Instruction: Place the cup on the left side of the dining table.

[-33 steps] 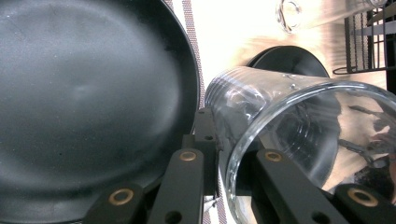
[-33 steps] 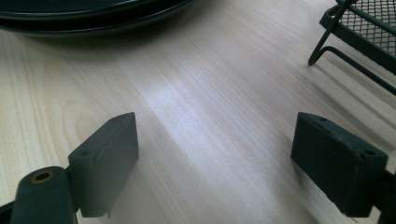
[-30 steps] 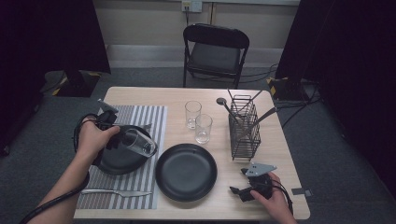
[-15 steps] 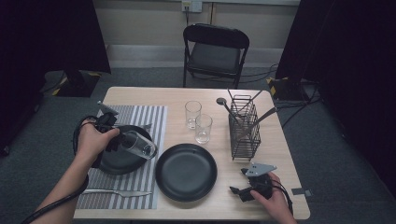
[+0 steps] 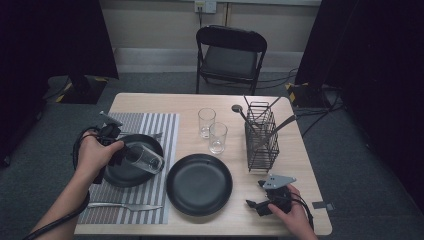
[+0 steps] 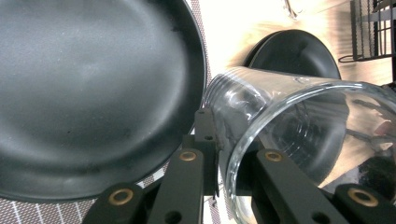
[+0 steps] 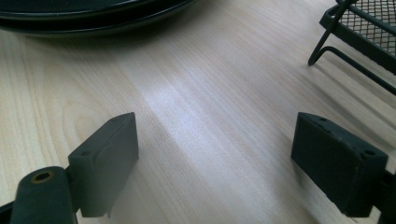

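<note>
left gripper [image 5: 121, 152] clamps the wall of a clear glass [image 5: 145, 159], one jaw inside the rim and one outside; the glass lies tilted on its side above the black plate [image 5: 122, 175] on the striped placemat [image 5: 165, 135]. right gripper [image 5: 259, 196] rests on the bench [image 5: 165, 102] with jaws wide apart and nothing between them.

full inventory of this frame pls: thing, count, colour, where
held glass: 1, clear, tilted over the left plate, its rim wall pinched
standing glasses: 2, clear, table centre
plates: 2, black; one on the placemat, one on bare wood
placemat: 1, grey-white striped, table left
fork: 1, silver, placemat near edge
wire caddy: 1, black, table right, dark utensils inside
table: 1, light wood
folding chair: 1, black, behind the table
left gripper: black, shut on held glass
right gripper: black, open, resting low over the table
</note>
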Tool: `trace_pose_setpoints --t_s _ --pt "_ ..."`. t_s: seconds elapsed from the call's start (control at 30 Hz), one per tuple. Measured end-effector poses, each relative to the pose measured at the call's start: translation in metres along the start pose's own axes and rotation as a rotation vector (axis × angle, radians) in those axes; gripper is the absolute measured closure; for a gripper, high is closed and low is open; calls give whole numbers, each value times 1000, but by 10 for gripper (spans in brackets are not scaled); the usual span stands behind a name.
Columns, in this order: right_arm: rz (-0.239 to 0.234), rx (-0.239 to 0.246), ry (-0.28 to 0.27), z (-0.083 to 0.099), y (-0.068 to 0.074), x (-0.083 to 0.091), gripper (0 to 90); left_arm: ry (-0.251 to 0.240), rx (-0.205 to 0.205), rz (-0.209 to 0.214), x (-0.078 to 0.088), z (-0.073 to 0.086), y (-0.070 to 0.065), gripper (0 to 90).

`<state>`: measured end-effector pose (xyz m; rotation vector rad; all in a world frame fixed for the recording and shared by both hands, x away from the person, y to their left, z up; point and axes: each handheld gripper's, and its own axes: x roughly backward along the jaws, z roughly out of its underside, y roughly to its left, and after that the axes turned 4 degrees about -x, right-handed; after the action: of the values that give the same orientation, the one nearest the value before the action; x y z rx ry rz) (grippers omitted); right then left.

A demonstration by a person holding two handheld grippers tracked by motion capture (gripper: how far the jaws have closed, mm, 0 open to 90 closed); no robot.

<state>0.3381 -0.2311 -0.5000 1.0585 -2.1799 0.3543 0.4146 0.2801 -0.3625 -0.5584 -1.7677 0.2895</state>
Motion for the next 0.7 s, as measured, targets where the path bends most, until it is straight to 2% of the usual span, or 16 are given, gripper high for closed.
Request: trace_pose_setpoints --t_s 0.1,0.17,0.23,0.3,0.47,0.67,0.7 --pt "0 0 0 0 0 0 140 -3 -2 -12 2 2 -1 848" --pt "0 1 0 0 0 0 140 -1 -10 1 3 3 -1 849" --pt "0 0 0 0 0 0 140 -1 4 3 4 5 0 849" --pt "0 1 0 0 0 0 139 4 -8 0 4 7 1 849" --pt "-1 0 1 0 0 0 140 1 11 6 3 12 3 849" --pt "0 0 0 0 0 0 140 15 -6 -6 3 16 6 848" --pt "0 0 0 0 0 0 139 11 4 -1 2 17 6 848"
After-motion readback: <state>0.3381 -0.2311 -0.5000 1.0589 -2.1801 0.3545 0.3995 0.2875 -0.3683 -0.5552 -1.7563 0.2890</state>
